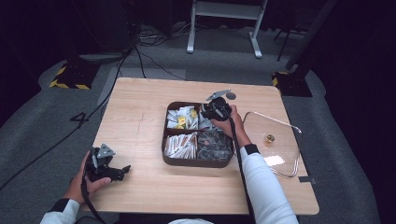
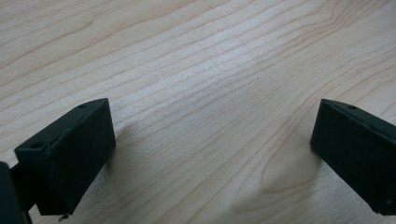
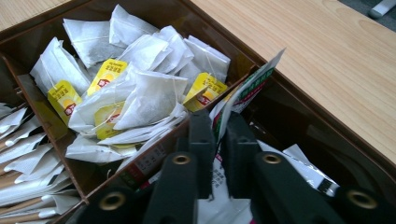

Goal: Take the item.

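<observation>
My right gripper (image 1: 215, 109) is clamped on a printed sachet (image 3: 243, 91), which stands pinched between the jaws at centre frame in the right gripper view, over the upper right compartment of the brown tray (image 1: 196, 163). My right arm stretches up from the bottom edge, hand bent over the tray. My left gripper (image 1: 105, 165) rests low on the table (image 1: 140, 107) at lower left, jaws wide apart and holding nothing.

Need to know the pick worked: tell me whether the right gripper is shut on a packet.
Shut on it: the right gripper pinches a printed packet upright between its jaws, over the tray.
</observation>
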A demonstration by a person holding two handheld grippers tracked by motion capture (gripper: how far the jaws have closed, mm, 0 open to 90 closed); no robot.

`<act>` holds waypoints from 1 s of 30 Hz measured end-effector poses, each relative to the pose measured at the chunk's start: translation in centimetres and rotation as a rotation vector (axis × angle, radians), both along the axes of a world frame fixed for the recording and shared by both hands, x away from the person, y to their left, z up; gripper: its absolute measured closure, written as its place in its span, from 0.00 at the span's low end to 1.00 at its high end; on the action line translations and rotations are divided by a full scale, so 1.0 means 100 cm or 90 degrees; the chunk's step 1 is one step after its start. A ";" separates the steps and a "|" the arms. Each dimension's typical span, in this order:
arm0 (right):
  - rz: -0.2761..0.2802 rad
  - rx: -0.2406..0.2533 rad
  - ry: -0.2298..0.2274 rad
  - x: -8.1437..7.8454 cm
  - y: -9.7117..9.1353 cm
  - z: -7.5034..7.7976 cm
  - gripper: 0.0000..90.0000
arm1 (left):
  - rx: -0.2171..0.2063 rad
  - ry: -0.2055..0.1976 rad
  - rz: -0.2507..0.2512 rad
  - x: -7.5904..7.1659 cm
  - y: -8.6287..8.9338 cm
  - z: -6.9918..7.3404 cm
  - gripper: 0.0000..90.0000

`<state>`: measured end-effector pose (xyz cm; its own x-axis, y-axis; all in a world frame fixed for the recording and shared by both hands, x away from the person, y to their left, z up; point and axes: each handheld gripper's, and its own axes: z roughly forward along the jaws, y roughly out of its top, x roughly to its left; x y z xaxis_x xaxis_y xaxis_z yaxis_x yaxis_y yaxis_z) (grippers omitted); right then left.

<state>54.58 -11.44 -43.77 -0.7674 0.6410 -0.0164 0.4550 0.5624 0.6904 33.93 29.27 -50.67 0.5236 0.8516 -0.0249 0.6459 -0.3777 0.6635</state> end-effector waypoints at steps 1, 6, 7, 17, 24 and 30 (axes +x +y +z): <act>0.001 0.002 -0.001 -0.001 0.000 0.000 0.99 | 0.000 0.000 0.000 0.000 0.000 0.000 0.00; 0.011 0.025 -0.009 -0.007 -0.005 0.004 1.00 | 0.000 0.000 0.001 0.000 0.000 0.000 0.00; 0.008 0.031 -0.014 -0.009 -0.006 0.006 1.00 | 0.000 0.000 0.001 0.000 0.000 0.000 0.00; 0.015 0.070 -0.046 -0.025 -0.021 0.024 1.00 | 0.000 0.001 0.002 0.000 0.000 0.000 0.00; 0.029 0.088 -0.070 -0.041 -0.034 0.037 1.00 | 0.002 0.001 0.000 0.000 0.000 0.000 0.00; 0.031 0.111 -0.086 -0.052 -0.047 0.047 1.00 | 0.002 0.001 0.001 0.000 0.000 0.000 0.00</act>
<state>49.40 -16.09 -39.10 -0.7958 0.6055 -0.0132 0.3273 0.4484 0.8317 33.91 29.28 -50.65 0.5224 0.8524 -0.0227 0.6470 -0.3789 0.6616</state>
